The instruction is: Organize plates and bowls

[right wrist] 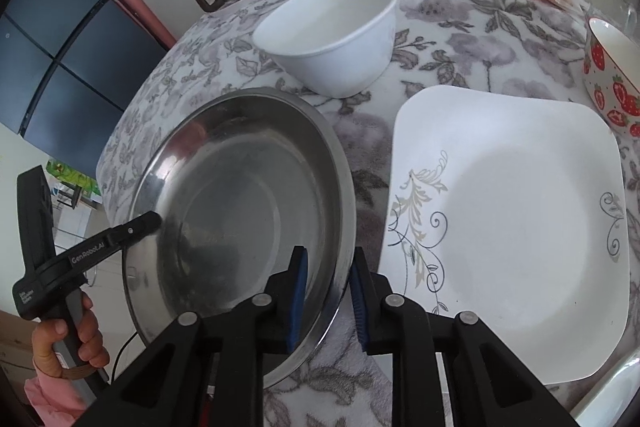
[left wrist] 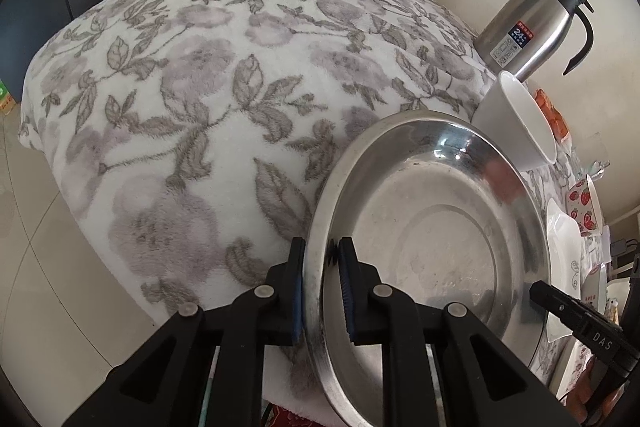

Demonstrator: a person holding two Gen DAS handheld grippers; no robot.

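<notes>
Steel plate [left wrist: 436, 227] pinched at near rim by left tool [left wrist: 322, 287], lifted w/ one edge tilted up. Right tool [right wrist: 326, 303] spread, straddling opposite rim, prob. to steady it. Just right of that: square plate [right wrist: 516, 227], likely stacking spot. White bowl [right wrist: 332, 39] beyond.

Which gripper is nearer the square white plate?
Right. The right gripper straddles the steel plate's rim beside the square white plate; the left gripper clamps the steel plate's far rim.
</notes>
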